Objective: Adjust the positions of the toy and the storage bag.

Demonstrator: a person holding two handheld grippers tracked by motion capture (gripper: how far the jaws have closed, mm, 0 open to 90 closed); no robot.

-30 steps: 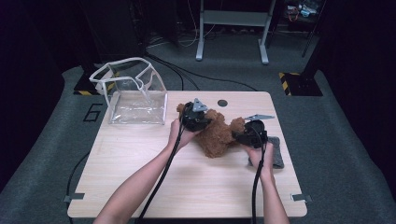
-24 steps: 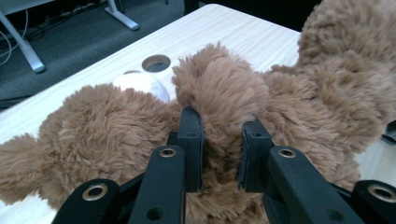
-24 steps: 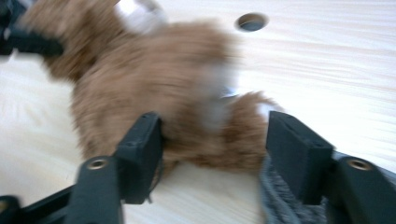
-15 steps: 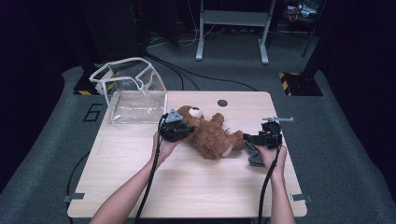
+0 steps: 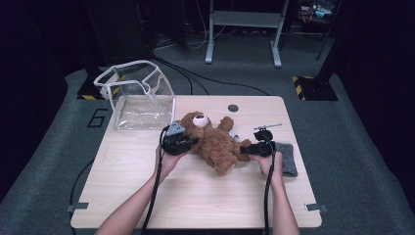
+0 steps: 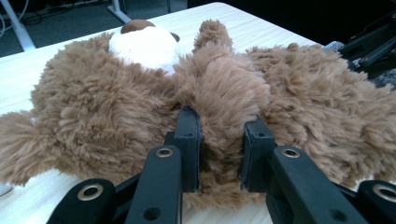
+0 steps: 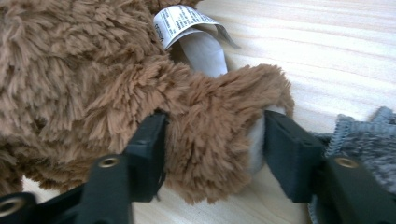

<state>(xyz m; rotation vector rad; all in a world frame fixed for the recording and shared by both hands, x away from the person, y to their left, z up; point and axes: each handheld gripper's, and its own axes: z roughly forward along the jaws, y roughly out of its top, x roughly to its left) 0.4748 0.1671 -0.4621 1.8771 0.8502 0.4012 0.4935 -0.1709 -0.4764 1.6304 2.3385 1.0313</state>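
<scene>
Teddy bear [image 5: 215, 142] held at both ends on the counter [image 5: 195, 196], long axis from 10 to 4 o'clock.
Left hand-held gripper [image 5: 188, 142] clamps an arm; right hand-held gripper [image 5: 244, 149] clamps a leg.

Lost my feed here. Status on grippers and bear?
Left gripper shut on bear's arm. Right gripper shut on its foot. Bear flat on table. Grey cloth beside right hand.

Near half of the table [image 5: 195, 196] open, brown teddy bear [image 5: 215, 143] sprawled mid-table, clear bag [image 5: 139, 98] blocking far-left corner, grey cloth [image 5: 288, 159] at right edge, far-right corner free.
</scene>
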